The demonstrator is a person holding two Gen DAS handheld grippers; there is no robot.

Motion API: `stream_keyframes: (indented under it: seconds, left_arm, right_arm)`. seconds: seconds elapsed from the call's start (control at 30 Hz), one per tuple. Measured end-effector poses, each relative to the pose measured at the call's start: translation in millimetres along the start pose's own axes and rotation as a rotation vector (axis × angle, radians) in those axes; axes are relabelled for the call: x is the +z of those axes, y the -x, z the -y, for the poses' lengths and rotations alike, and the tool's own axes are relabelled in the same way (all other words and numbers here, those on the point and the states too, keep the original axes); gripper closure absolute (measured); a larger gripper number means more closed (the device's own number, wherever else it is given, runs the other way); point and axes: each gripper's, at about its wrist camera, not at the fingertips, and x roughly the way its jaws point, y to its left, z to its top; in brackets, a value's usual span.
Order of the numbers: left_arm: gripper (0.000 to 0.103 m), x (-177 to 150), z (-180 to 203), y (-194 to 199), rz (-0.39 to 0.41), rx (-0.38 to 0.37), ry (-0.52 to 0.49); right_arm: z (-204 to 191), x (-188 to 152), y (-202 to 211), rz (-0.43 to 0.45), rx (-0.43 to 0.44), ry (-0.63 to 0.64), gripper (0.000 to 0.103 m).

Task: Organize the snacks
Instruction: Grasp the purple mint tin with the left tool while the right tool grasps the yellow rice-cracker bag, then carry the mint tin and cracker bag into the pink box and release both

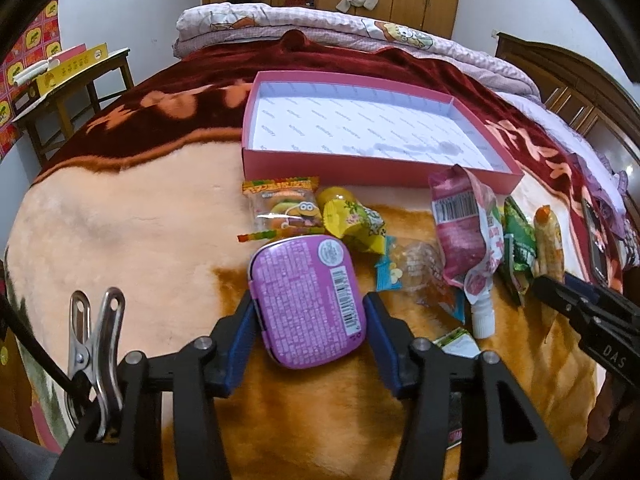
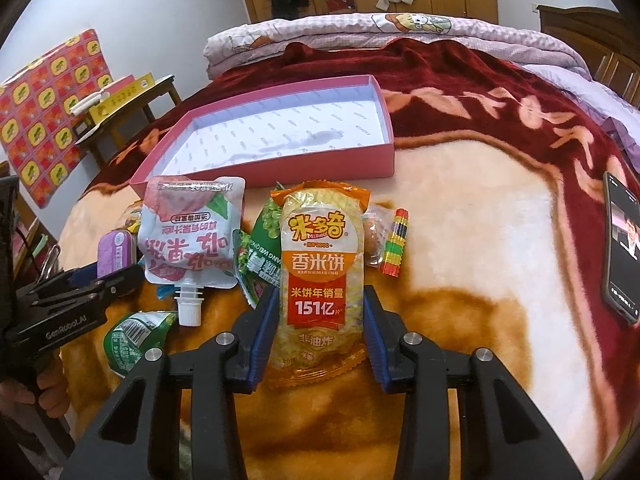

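Note:
A purple tin lies on the blanket between the fingers of my left gripper; the left pad touches it, the right pad stands a little apart. My right gripper straddles an orange rice cracker pack, pads at its sides. An empty pink box lies beyond the snacks, also in the right wrist view. Between the grippers lie a pink spouted pouch, green packets, a gummy pack and a yellow jelly cup.
A phone lies on the blanket at the right. A small wooden table with a yellow box stands left of the bed. Folded quilts lie at the far end. A metal clip hangs on the left gripper.

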Motion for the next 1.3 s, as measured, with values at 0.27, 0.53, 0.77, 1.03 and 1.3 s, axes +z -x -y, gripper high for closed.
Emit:
stream_keyframes:
  seconds: [0.27, 0.53, 0.77, 1.03, 1.3]
  left_arm:
    - [0.048, -6.9, -3.4, 10.7, 0.013, -0.03, -0.015]
    - [0.048, -5.6, -7.8, 32.1, 0.049, -0.06, -0.004]
    - [0.048, 1.6, -12.1, 43.2, 0.065, -0.078, 0.008]
    - [0.048, 14.7, -13.3, 53.6, 0.092, -0.093, 0.007]
    - [0.048, 39.1, -13.6, 59.6, 0.132, -0.101, -0.003]
  right_arm:
    - [-9.0, -2.0, 11.0, 0.018, 0.003, 0.018, 0.062]
    - [-19.1, 1.0, 25.5, 0.052, 0.009, 0.038, 0.062]
    - [-26.8, 7.1, 33.9, 0.073, 0.025, 0.058, 0.062]
    - [-27.6, 19.5, 36.3, 0.085, 0.047, 0.063, 0.062]
    - [-26.3, 36.0, 36.7, 0.091, 0.066, 0.061, 0.062]
